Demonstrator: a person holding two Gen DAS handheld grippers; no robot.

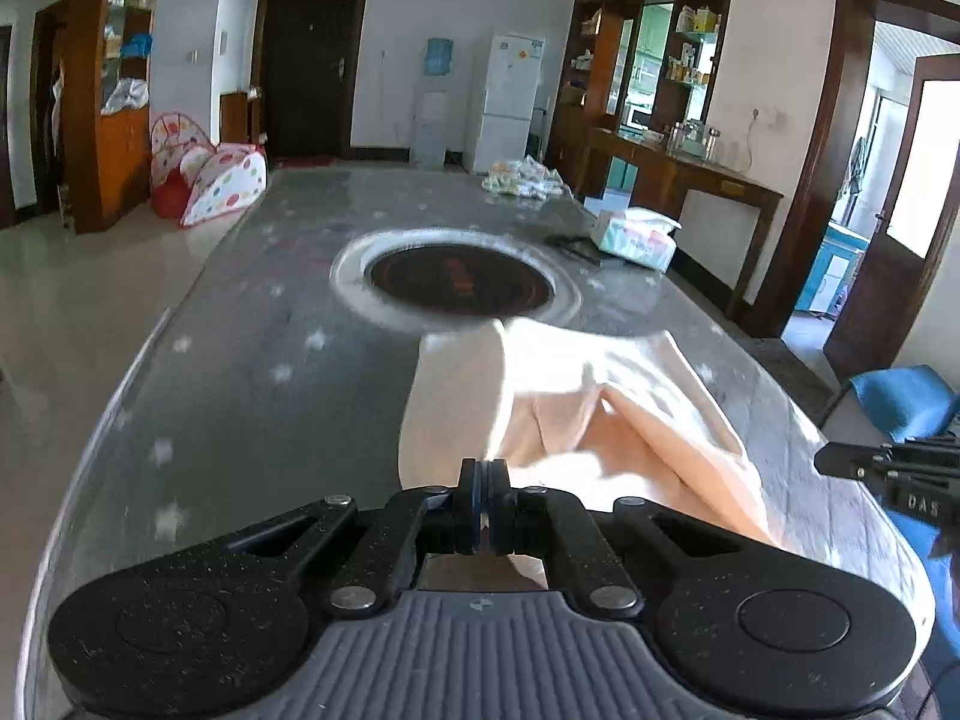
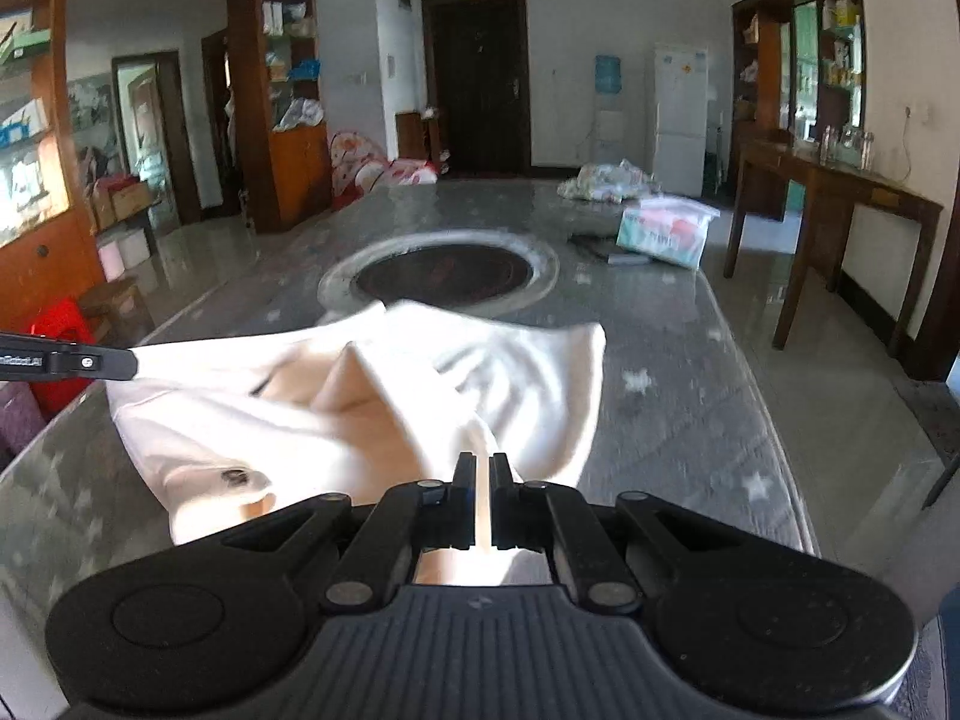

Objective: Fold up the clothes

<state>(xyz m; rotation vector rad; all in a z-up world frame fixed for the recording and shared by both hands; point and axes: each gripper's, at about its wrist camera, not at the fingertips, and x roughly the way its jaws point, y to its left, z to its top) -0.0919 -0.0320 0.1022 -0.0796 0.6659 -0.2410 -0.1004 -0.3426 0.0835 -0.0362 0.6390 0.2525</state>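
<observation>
A pale peach garment (image 1: 600, 396) lies rumpled on the grey star-patterned table (image 1: 240, 390), with its near part raised off the top. In the left wrist view my left gripper (image 1: 483, 480) is shut on the garment's near left edge, with fabric showing under its fingers. My right gripper (image 1: 840, 462) pokes in at the right edge of that view. In the right wrist view my right gripper (image 2: 483, 468) is shut on a strip of the garment (image 2: 390, 396). My left gripper (image 2: 129, 363) meets the cloth's left corner there. A small dark mark shows near the cloth's lower left.
A round dark hotplate recess (image 1: 462, 285) sits in the table's middle, just past the garment. A tissue pack (image 1: 636, 234) and a pile of packets (image 1: 528, 177) lie at the far right. A blue chair (image 1: 906, 399) stands right of the table, a red stool (image 2: 60, 330) left.
</observation>
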